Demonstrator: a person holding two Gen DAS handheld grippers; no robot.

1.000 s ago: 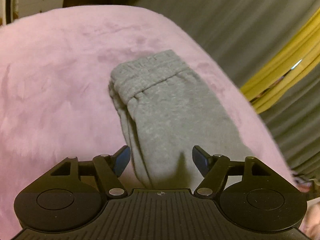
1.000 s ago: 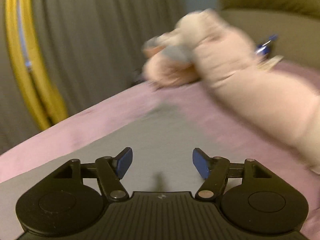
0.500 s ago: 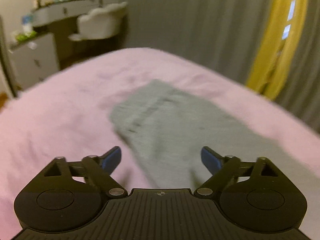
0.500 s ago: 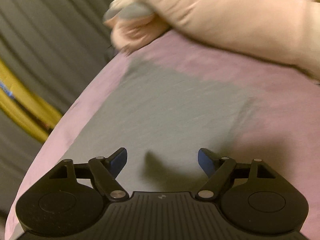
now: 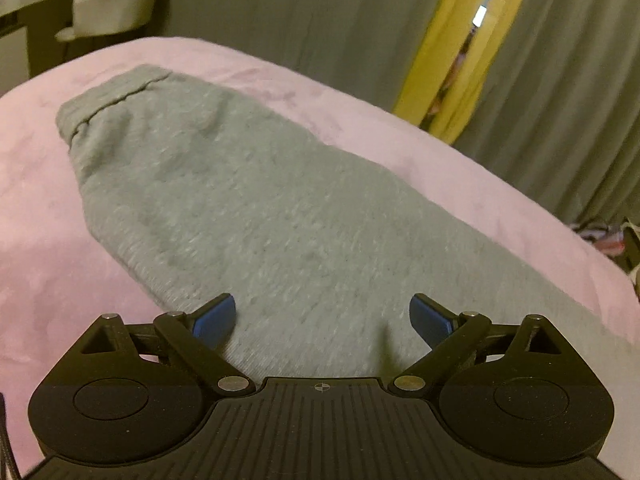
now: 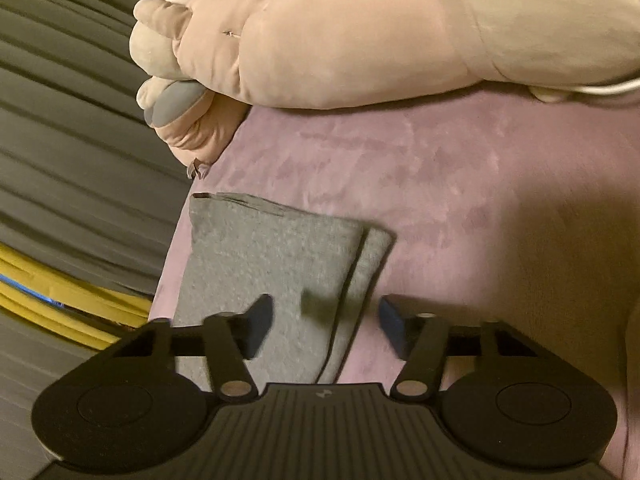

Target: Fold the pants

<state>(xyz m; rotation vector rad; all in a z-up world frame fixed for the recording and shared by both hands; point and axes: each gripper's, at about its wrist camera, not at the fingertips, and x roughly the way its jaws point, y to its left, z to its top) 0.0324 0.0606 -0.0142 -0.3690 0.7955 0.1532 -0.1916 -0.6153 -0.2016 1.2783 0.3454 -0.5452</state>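
Compared with a second before, both cameras had changed their view: the left gripper (image 5: 322,316) had swung so that the pants (image 5: 248,216) now ran away from it toward the waistband (image 5: 108,98), and the right gripper (image 6: 326,320) had dropped closer to the leg ends (image 6: 280,248), which were only a blur before.

The pants lay flat on the pink bed (image 5: 44,200), already folded lengthwise with one leg on the other. In the right wrist view, the lower leg stuck out a little past the upper one along the edge away from the curtain. The long axis ran along the edge of the bed next to the grey curtain (image 5: 280,8). The waistband pointed toward the end of the bed near the white chair (image 5: 116,0), and the leg ends pointed toward the end with the plush toy (image 6: 360,32).

Both grippers were spread wide and held nothing. The left one hovered above the middle of the pants, and the right one above the edge of the legs, a little behind the hems.

The cloth looked like thick, soft fleece, probably light and limp. I think it would sag and bend when lifted, and the two layers could slide apart. A good hold would probably be at the corners of the leg ends, pinching both layers together, to bring them over toward the waistband.
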